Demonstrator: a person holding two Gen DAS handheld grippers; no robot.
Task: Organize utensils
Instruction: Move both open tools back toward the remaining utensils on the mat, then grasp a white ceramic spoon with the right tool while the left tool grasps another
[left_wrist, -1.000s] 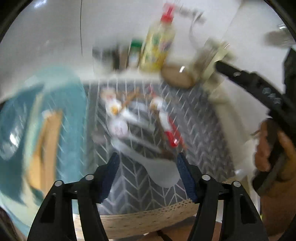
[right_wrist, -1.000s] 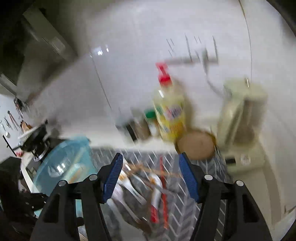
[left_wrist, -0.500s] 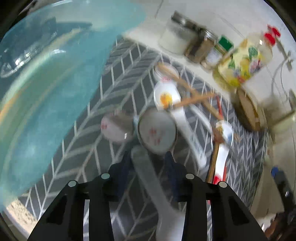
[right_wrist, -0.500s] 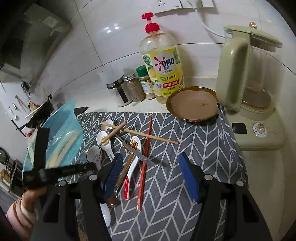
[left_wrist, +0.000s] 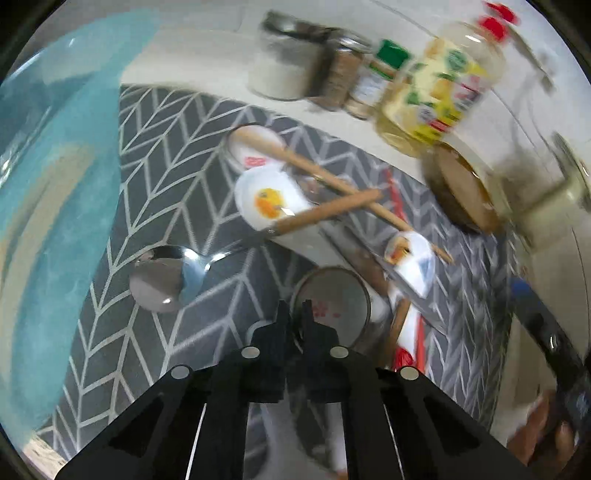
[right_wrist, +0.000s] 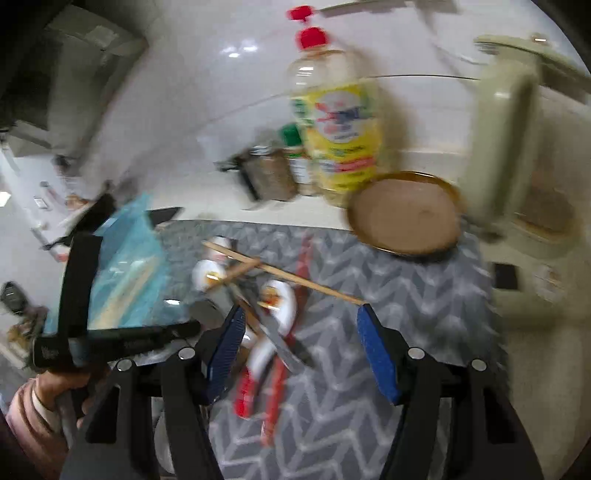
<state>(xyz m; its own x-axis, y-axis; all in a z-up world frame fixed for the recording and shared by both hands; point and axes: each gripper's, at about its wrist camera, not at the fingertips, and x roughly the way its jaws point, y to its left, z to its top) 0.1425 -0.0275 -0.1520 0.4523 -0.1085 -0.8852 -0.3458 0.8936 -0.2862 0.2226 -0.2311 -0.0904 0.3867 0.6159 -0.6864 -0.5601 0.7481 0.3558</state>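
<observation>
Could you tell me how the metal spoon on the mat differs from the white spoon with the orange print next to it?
The metal spoon is shiny grey and mirror-like; the white spoon with the orange print is matt white, apparently ceramic, with an orange picture in its bowl. The metal spoon lies on its own on the mat; the white spoon has a wooden handle lying across it. Both rest bowl-up on the chevron mat.

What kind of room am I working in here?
Most likely a home kitchen counter: a dish soap bottle and spice jars stand against a tiled wall, an electric kettle sits at the right, and spoons and chopsticks lie on a herringbone mat.
</observation>
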